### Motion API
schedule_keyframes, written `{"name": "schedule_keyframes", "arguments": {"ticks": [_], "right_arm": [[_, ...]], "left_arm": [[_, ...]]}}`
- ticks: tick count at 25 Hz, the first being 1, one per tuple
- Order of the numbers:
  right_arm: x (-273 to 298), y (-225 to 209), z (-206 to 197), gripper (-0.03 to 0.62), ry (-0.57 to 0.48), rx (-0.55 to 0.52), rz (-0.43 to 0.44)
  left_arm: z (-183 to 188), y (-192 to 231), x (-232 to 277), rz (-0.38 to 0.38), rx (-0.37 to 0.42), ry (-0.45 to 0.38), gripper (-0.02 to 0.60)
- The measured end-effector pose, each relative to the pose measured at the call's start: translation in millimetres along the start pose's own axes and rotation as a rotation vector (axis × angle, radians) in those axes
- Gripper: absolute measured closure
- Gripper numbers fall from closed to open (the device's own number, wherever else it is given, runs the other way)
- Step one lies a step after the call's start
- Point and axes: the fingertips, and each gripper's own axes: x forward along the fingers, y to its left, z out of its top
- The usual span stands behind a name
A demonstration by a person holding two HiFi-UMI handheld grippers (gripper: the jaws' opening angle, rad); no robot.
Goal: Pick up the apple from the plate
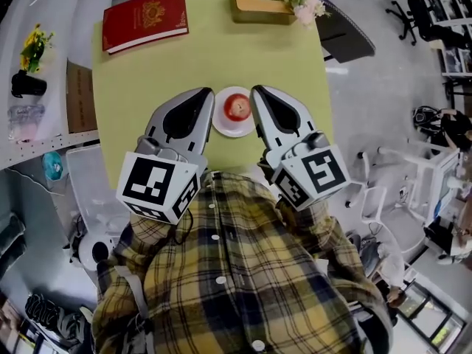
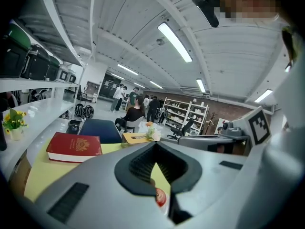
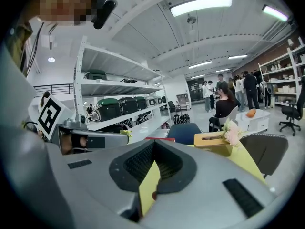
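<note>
Apple (image 1: 237, 108) lies ungrasped on plate (image 1: 221, 128) at desk's (image 1: 147, 80) near edge; left gripper (image 1: 202, 94) and right gripper (image 1: 258, 92) flank it, jaws pressed together.

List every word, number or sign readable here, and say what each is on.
No text is readable.
The book: gold crest on its red cover, any print too small to read.
The left cube and right cube: black-and-white square markers, no letters.
</note>
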Motion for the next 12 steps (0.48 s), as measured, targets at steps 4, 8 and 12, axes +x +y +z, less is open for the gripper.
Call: {"name": "schedule_keyframes", "arguments": {"ticks": [4,8,12], "right_arm": [[-1.6,-4.0,-1.7,0.597,0.004,-0.005,0.003],[-3.0,-9.0,-3.7,0.597,0.003,0.0,0.004],[-4.3,-15.5,-8.7,0.597,0.007,0.008,0.0]], "left_arm": [[-0.3,-4.0,6.0,-0.001,0.002,-0.003,0.577],[-2.9,-4.3,9.8,0.004,-0.001,-0.002,0.575],[-8.1,-4.9,14.5,0.008,-0.002,0.009,0.577]]}}
